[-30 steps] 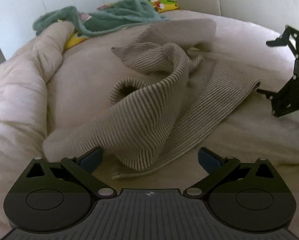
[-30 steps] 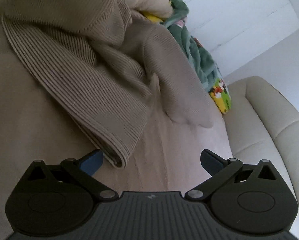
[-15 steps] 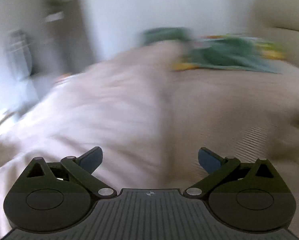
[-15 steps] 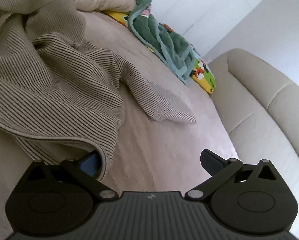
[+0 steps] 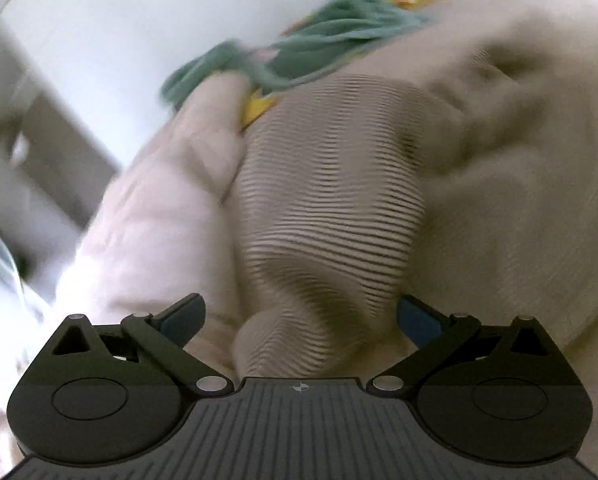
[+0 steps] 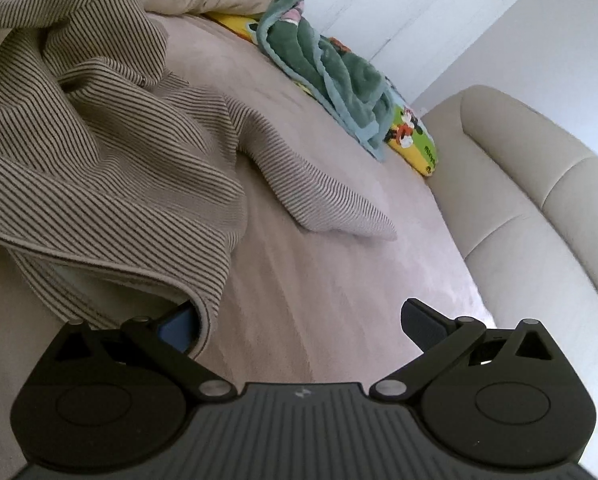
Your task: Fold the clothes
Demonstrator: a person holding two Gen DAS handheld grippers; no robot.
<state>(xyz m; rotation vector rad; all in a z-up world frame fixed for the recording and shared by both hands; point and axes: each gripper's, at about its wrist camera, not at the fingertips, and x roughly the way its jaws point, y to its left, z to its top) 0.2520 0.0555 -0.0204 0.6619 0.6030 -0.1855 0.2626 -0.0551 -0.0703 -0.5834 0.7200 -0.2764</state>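
A crumpled beige ribbed sweater (image 6: 91, 152) lies on the beige bed cover (image 6: 339, 272). One sleeve (image 6: 327, 204) stretches toward the sofa. My right gripper (image 6: 299, 328) is open, low over the cover, and the sweater's hem corner (image 6: 203, 304) drapes over its left finger. In the blurred left wrist view my left gripper (image 5: 299, 320) is open, and a fold of the sweater (image 5: 323, 220) reaches down between its fingers.
A rolled beige duvet (image 5: 159, 216) runs along the left side. A green blanket (image 6: 327, 64) and a yellow cartoon cushion (image 6: 415, 136) lie at the far end. A cream sofa (image 6: 539, 184) borders the right side. White wall stands behind.
My left gripper swung away to the left, then back onto the sweater, now close over a fold. My right gripper slid under the hem corner, which now covers its left finger.
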